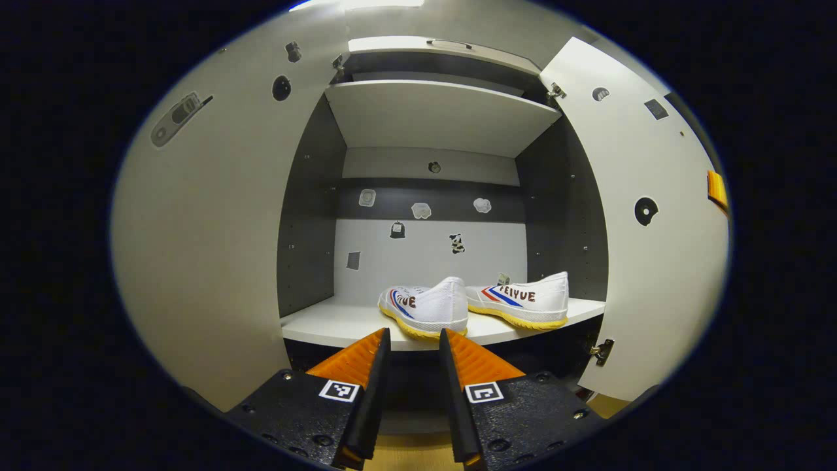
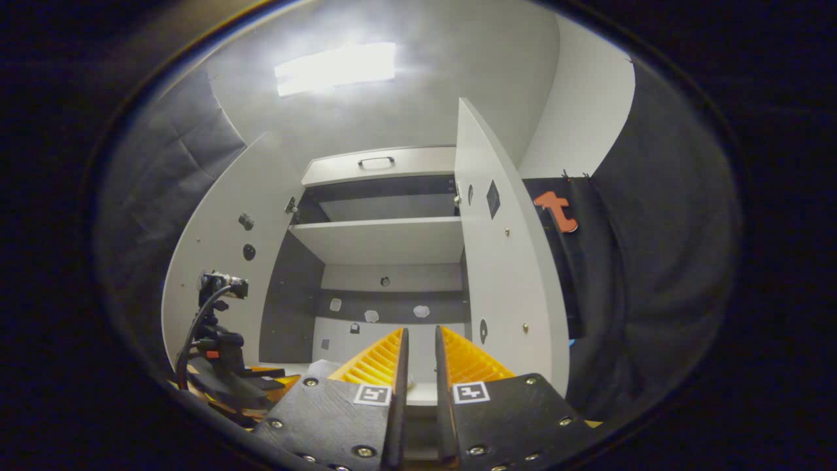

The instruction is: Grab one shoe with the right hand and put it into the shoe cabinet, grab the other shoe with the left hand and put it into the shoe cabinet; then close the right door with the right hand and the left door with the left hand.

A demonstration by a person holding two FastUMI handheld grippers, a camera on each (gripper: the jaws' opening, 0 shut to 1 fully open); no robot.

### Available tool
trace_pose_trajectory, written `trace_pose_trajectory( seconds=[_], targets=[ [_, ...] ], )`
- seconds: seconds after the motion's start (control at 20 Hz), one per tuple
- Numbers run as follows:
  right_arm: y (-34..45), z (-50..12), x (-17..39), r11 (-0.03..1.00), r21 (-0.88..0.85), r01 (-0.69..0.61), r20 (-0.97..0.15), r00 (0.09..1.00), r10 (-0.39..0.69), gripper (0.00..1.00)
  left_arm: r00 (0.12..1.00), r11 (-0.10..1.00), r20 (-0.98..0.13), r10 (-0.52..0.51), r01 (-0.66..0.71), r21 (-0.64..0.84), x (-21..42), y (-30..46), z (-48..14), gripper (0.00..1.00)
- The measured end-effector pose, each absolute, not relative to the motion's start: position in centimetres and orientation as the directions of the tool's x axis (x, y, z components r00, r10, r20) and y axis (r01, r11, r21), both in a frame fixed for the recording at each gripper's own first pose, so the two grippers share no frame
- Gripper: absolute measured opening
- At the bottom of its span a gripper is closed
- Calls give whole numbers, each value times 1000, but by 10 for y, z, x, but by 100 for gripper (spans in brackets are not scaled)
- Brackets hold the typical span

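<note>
My left tongs [image 1: 414, 340] nearly together, empty, just before shelf [image 1: 327, 324]. Right tongs [image 2: 418, 340] same, empty. 2 shoes [image 1: 428, 307] [image 1: 526, 301] side by side on cabinet [image 1: 431, 118] shelf. Both doors [image 1: 203, 248] [image 1: 647, 229] open.

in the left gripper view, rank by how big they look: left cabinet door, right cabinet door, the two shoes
1. left door, largest, though it is nearer the camera
2. right door
3. the two shoes: right shoe and left shoe look alike, so no ranking

Glaring ceiling light [image 2: 335, 67] overhead; sharp centres, strong fisheye bending at edges.
</note>
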State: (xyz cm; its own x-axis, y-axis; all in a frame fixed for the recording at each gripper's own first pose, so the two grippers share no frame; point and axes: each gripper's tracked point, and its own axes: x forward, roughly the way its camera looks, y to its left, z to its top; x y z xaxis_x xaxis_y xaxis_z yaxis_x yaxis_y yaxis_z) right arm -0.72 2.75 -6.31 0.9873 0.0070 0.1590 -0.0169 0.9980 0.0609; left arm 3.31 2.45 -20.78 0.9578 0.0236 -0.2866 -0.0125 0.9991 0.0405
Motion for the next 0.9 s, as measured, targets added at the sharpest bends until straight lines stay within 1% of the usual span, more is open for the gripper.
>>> trace_pose_trajectory(
  seconds=[0.1,0.2,0.3,0.35,0.5,0.55,0.6,0.65,0.7,0.75,0.8,0.9],
  targets=[
    [18,-60,-17,998,66,11,163,986,-22,19,957,999,-291,12,-2,35,34,21,-210,45],
    [12,-55,-29,997,79,11,158,987,-23,19,958,999,-288,5,4,33,35,18,-210,45],
    [8,-48,-37,996,88,4,181,983,-20,20,957,1000,-290,-4,13,27,34,15,-210,45],
    [2,-45,-42,996,90,19,183,982,-35,33,958,1000,-287,-9,16,25,34,14,-208,45],
    [-14,-49,-54,994,90,65,157,984,-78,34,963,1000,-267,-18,23,15,34,10,-202,45],
    [-19,-50,-56,993,91,76,144,986,-89,38,965,1000,-262,-22,26,13,34,9,-200,45],
    [-23,-49,-59,993,87,86,139,985,-98,39,966,999,-257,-27,31,11,33,7,-199,45],
    [-28,-45,-64,992,82,95,142,984,-106,35,966,999,-255,-35,38,7,33,5,-198,45],
    [-30,-43,-65,992,80,92,146,984,-103,37,966,999,-255,-45,47,2,33,1,-199,45],
    [-35,-40,-70,992,78,96,144,984,-107,62,965,999,-257,-52,53,-2,33,-1,-200,45],
    [-43,-40,-72,991,79,105,140,983,-115,71,964,998,-261,-57,58,-5,34,-3,-201,45],
    [-67,-37,-72,984,97,153,128,978,-164,71,960,998,-273,-65,66,-8,33,-7,-205,44]
  ],
)
